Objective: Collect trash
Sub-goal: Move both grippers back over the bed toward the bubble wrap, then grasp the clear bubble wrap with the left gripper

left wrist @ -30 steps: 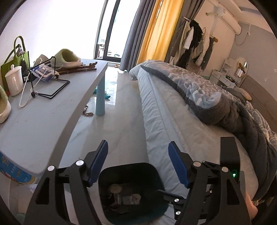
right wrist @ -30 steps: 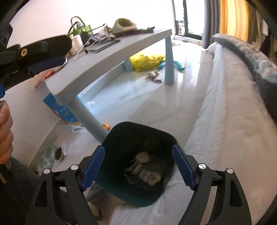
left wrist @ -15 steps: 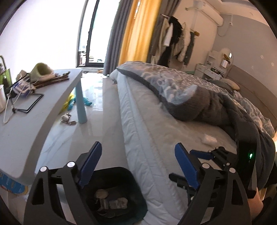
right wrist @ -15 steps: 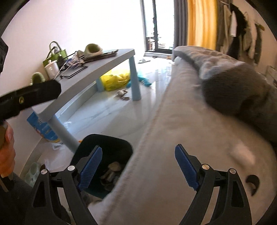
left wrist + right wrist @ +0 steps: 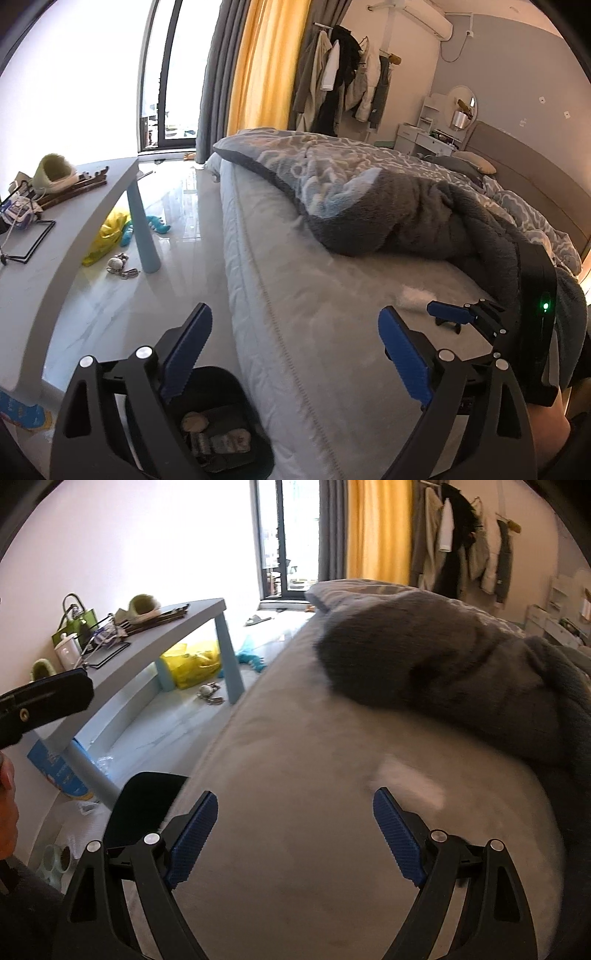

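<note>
Two grippers are out over the bed (image 5: pixel 295 295), and both are wide open with nothing between the blue pads. The left gripper (image 5: pixel 295 350) has just been opening more, and its gap is empty. Its left finger (image 5: pixel 186 347) is above the black bin (image 5: pixel 236 406) that stands on the floor right beside the bed. Inside the bin, low and just left of that gripper's middle, lie some crumpled bits of trash (image 5: pixel 218 435).

A small white scrap (image 5: pixel 417 295) lies on the bare sheet, ahead of the left gripper and a bit to its right. It sits close to the edge of the gray blanket (image 5: pixel 388 206). The right gripper (image 5: pixel 293 823) points down at the same sheet. The white scrap (image 5: pixel 410 779) shows blurry there, just ahead of its right finger (image 5: pixel 397 836) and not touching it. The bin (image 5: pixel 144 805) peeks out low on that gripper's left side, partly hidden by the bed's edge.

Far off to the left of both grippers stands a blue-gray table (image 5: pixel 177 635) with a slipper (image 5: pixel 55 170) and other things on top. Under it lies a yellow bag (image 5: pixel 192 662). A hand (image 5: pixel 7 805) shows at the far left edge of the right view.
</note>
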Demonstrator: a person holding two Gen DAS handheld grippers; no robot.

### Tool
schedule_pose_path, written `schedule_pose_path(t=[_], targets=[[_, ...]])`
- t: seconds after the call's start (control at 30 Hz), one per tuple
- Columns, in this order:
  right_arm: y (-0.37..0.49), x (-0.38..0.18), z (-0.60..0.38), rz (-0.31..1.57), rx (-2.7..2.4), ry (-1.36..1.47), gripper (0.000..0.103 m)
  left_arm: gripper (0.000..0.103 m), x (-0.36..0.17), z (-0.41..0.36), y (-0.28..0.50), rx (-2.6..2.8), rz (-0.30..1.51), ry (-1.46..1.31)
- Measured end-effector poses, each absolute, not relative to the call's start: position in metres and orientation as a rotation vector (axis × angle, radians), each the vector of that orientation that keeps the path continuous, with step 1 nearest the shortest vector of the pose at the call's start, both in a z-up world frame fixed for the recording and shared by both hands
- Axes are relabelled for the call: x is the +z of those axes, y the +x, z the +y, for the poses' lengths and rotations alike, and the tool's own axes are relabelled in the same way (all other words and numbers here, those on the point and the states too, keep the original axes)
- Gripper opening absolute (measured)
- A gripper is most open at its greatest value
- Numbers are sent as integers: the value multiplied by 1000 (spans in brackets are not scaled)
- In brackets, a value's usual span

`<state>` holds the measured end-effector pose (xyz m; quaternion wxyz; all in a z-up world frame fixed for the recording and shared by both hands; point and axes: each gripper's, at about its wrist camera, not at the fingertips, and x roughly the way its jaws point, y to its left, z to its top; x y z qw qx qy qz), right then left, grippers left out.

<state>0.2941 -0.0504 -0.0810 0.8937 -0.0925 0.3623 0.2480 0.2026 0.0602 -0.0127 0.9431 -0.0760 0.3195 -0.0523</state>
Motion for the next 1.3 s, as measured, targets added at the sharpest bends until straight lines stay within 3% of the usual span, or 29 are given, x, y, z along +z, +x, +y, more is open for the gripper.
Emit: schedule_pose_path(t=[0.3, 0.53, 0.97, 1.3], targets=[[312, -81, -115, 735, 470, -174, 87, 95, -16, 23, 225, -162, 653, -170], [328, -91, -152, 780, 516, -137, 69, 95, -23, -1, 245, -179, 663, -185], [340, -105, -174, 827, 664, -204, 52, 95, -47, -45, 282, -209, 712, -156], [344, -119, -188, 880, 752, -241, 26, 95, -67, -76, 306, -243, 748, -123]])
